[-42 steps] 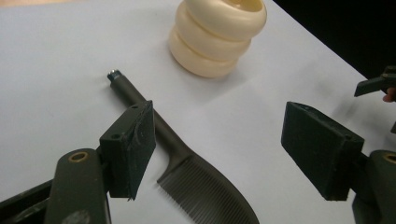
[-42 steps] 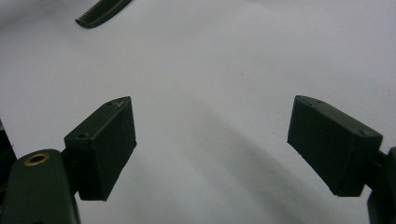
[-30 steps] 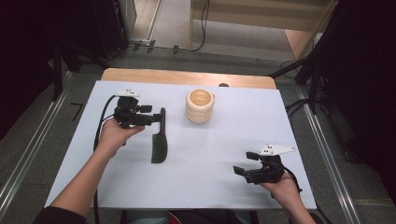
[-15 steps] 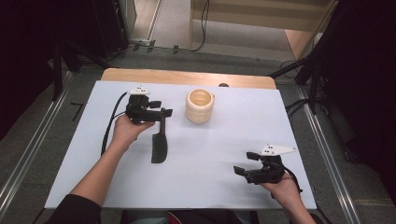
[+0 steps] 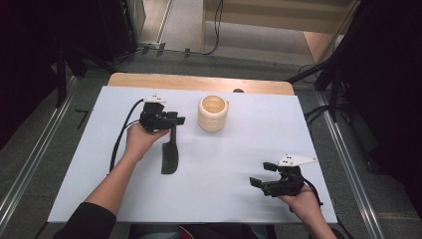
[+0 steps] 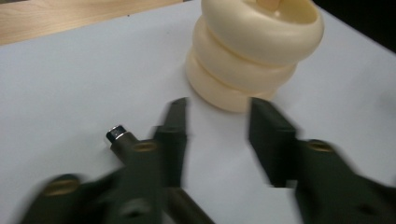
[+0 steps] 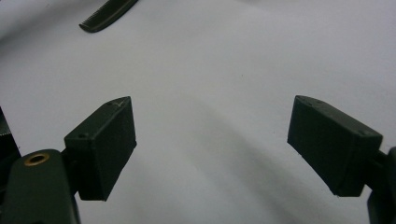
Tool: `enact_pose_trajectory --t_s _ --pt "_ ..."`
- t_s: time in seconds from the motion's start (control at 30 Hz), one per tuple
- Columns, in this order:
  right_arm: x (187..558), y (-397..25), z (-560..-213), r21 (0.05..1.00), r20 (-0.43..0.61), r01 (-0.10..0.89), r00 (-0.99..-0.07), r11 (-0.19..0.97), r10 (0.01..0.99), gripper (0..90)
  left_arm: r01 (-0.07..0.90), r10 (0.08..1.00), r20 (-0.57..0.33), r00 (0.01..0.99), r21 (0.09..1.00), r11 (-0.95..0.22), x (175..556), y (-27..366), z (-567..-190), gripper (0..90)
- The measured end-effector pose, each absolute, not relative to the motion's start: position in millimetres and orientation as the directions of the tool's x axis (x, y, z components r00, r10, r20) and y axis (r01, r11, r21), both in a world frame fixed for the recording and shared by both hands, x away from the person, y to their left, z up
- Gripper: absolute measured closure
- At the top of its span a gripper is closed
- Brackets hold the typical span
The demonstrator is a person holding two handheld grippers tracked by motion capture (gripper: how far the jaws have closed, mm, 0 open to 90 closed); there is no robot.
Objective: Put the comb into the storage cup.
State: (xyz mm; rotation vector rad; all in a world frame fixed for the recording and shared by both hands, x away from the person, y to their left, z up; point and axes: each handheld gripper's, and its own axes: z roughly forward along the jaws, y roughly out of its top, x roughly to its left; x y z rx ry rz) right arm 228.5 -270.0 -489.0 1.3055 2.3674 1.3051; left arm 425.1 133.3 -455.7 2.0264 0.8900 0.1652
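Observation:
A cream ribbed cup (image 5: pixel 213 113) stands upright at the back middle of the white table top (image 5: pixel 239 149). A black comb (image 5: pixel 170 150) lies flat to its left. My left gripper (image 5: pixel 178 120) hovers over the comb's far end, pointing at the cup. In the left gripper view it (image 6: pixel 217 105) is open, with the cup (image 6: pixel 254 51) just ahead and the comb's handle tip (image 6: pixel 116 135) under one jaw, not gripped. My right gripper (image 5: pixel 259 174) rests near the front right. Its jaws are wide open (image 7: pixel 212 105) over bare table, and the comb's teeth (image 7: pixel 109 14) lie far off.
A strip of wooden table edge (image 5: pixel 199 82) runs behind the white top. Cables and dark stands sit on the floor beyond. Metal rails (image 5: pixel 30 164) flank the table on both sides.
My left gripper has moved right and slightly forward, from left of the comb to above its far end, nearer the cup. The comb, the cup and my right gripper have stayed put.

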Motion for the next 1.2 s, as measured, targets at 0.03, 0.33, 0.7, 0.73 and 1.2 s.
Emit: enact_pose_trajectory --t_s 0.03,0.33,0.7,0.73,1.2 --pt "228.5 -269.9 -489.0 0.742 0.266 0.622 -0.614 0.248 0.743 13.8 0.518 0.667 -0.168 0.726 0.771 -0.37 423.9 132.1 -458.8 78.0" --pt "228.4 -270.3 -488.9 0.744 0.266 0.621 -0.614 0.246 0.743 13.7 0.54 0.642 -0.17 0.747 0.718 -0.439 426.4 123.5 -478.9 90.0" --pt "227.7 -270.3 -488.5 0.747 0.264 0.618 -0.614 0.245 0.744 13.7 0.575 0.653 -0.18 0.735 0.676 -0.461 430.4 125.5 -496.7 90.0" --pt "227.6 -270.1 -488.4 0.746 0.266 0.619 -0.613 0.244 0.744 13.7 0.58 0.655 -0.19 0.731 0.677 -0.452 430.7 126.8 -497.4 90.0" --pt "227.7 -269.9 -488.4 0.743 0.269 0.623 -0.614 0.245 0.742 13.7 0.58 0.674 -0.167 0.72 0.678 -0.451 432.9 134.4 -496.4 90.0"
